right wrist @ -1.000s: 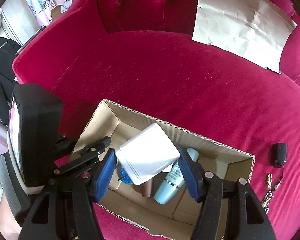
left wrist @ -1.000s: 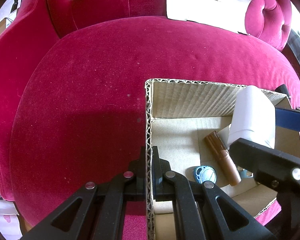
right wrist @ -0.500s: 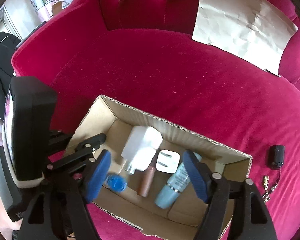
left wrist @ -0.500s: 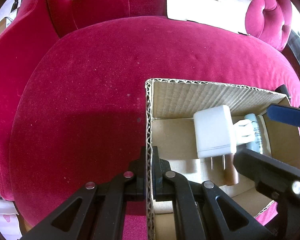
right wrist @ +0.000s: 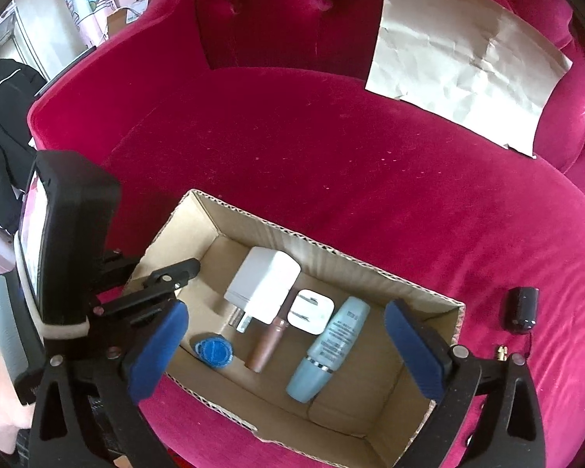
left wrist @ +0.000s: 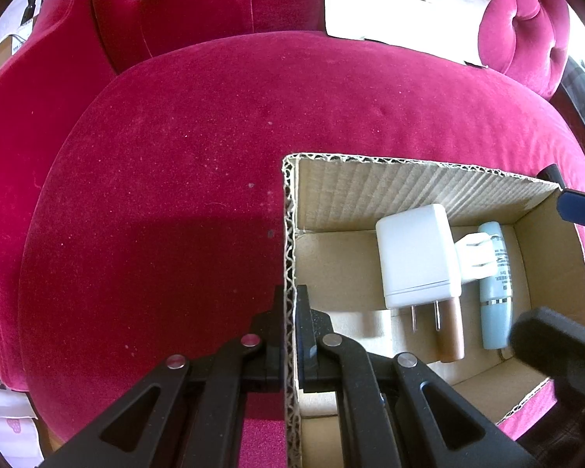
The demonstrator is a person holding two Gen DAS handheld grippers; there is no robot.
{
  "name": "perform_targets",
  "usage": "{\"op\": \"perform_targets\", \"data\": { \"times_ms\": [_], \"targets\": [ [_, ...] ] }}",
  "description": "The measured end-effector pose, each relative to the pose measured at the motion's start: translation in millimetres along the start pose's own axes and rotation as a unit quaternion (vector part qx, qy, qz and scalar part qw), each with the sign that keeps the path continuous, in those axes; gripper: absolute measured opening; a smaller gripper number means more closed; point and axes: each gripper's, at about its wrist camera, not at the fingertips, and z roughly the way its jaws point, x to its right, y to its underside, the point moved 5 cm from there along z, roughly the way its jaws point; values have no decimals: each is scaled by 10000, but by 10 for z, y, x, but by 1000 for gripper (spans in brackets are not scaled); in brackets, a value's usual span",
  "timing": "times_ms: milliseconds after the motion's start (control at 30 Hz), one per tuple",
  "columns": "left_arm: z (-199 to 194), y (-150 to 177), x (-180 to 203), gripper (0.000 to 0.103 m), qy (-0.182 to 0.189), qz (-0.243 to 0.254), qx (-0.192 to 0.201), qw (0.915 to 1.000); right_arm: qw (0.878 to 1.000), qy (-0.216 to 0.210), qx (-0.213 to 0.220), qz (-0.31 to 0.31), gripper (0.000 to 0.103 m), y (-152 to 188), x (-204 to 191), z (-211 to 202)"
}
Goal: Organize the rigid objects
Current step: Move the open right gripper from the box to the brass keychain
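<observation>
An open cardboard box sits on a red velvet sofa. My left gripper is shut on the box's left wall. My right gripper hovers over the box, its jaws opening wide with nothing pressed between the blue pads. A large white charger lies on the box floor, partly over a brown tube. Beside them lie a small white plug, a pale blue bottle and a round blue cap. In the left wrist view the charger hides the cap.
A small black object with a brass-tipped cord lies on the cushion right of the box. A creased sheet of paper leans on the sofa back. Dark clothing hangs beyond the left armrest.
The right gripper let go of the white charger, which dropped into the box and came to rest on the brown tube. Its jaws spread wider. The left gripper kept its hold.
</observation>
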Motion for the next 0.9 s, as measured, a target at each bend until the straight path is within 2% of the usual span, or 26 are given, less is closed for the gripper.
{"op": "perform_targets", "data": {
  "times_ms": [333,433,900],
  "targets": [
    [-3,-3,2,3,1,1,2,10000,9996,137,207,155,103,87,257,-259],
    [-1,2,2,3,-3,-7,-4,10000,9991,305,231,162,103,116,367,-323],
    [-14,-10,-4,3,3,6,-3,10000,9918,863,454,830,103,207,1125,-691]
  ]
}}
